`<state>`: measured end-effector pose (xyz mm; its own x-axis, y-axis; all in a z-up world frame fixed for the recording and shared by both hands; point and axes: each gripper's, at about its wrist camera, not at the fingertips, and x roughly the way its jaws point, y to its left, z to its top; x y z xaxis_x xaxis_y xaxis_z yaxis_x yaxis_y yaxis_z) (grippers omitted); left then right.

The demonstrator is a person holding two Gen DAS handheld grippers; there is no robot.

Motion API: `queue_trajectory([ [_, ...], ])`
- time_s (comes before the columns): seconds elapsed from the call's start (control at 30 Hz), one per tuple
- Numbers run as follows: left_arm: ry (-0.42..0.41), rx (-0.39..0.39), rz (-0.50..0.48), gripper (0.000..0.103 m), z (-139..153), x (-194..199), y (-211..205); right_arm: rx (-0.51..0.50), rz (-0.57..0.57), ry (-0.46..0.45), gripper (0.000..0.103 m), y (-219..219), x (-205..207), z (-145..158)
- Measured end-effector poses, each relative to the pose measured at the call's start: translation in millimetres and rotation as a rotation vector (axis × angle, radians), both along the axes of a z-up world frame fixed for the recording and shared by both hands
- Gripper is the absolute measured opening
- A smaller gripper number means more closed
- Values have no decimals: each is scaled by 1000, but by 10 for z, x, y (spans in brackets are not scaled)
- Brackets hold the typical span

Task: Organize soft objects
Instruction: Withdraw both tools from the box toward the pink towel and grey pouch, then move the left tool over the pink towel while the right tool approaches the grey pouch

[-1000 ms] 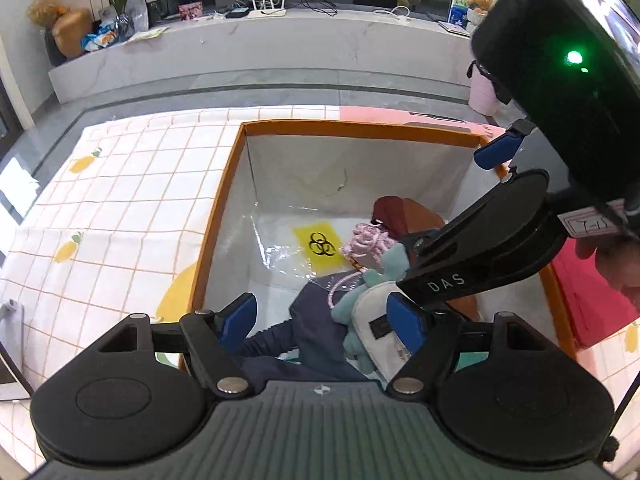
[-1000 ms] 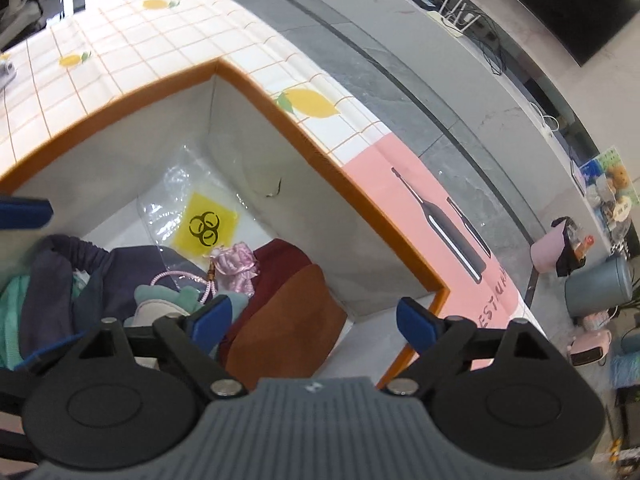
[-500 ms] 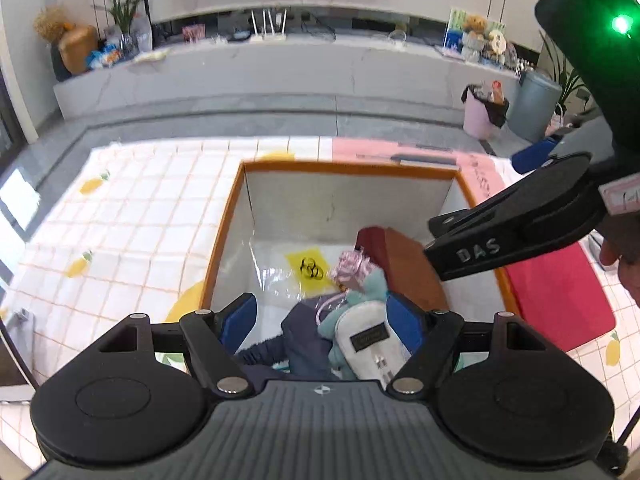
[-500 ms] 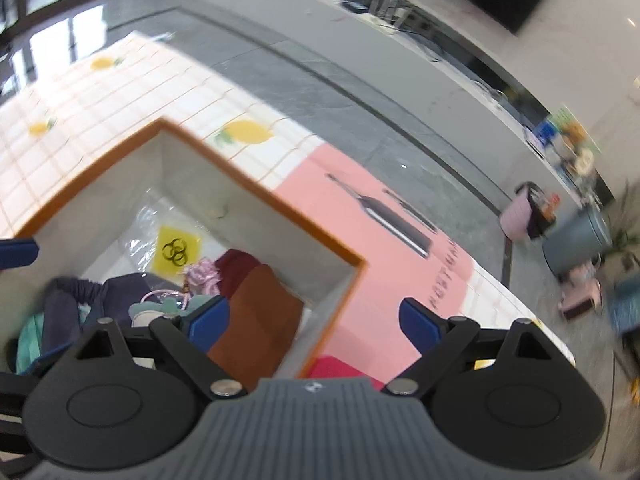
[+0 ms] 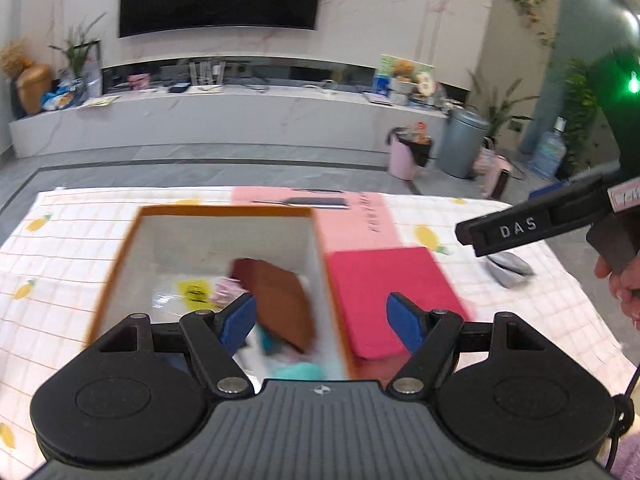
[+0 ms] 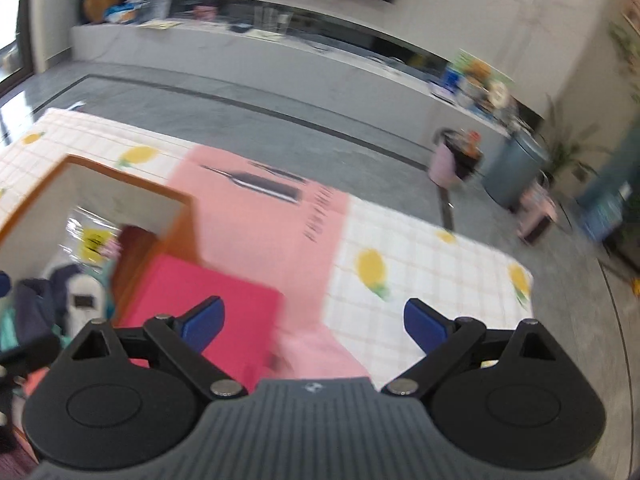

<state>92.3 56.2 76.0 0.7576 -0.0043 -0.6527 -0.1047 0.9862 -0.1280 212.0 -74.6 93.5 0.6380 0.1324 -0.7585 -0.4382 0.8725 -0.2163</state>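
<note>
Both grippers wide apart, holding nothing, above the table.
Left gripper over the orange-rimmed box of soft items; right gripper, jaws just opening, over the red pad right of the box.

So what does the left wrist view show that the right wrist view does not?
Only the left wrist view shows the grey pouch on the tablecloth, the right tongs' black arm marked DAS, and the hand that holds it. Only the right wrist view shows the white and navy soft things clearly. Both show the orange-rimmed box, the red pad beside it, the pink sheet and the brown item inside the box.
</note>
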Motion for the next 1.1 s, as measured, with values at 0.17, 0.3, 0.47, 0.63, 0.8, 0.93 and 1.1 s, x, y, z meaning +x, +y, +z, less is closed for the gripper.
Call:
queue_trajectory([
  [0.17, 49, -13, -95, 86, -98, 55, -228, -7, -109, 5, 95, -666, -211, -311],
  [0.3, 60, -43, -130, 86, -200, 94, -401, -27, -134, 30, 95, -1007, -413, -567],
  [0.47, 60, -29, -164, 86, -356, 71, -711, 43, -208, 86, 95, -1343, -519, -767],
  [0.63, 82, -10, -194, 86, -536, 38, -1059, 62, -287, 65, 96, -1487, -498, -963],
  [0.8, 87, 35, -214, 86, -747, 48, -1407, 75, -315, 72, 96, -1714, -395, -1187],
  [0.93, 94, 50, -215, 86, -903, 129, -1628, 50, -307, 71, 96, -1899, -225, -1337],
  [1.1, 133, 82, -172, 85, -1093, 372, -1898, 74, -290, 58, 96, -2033, 27, -1409],
])
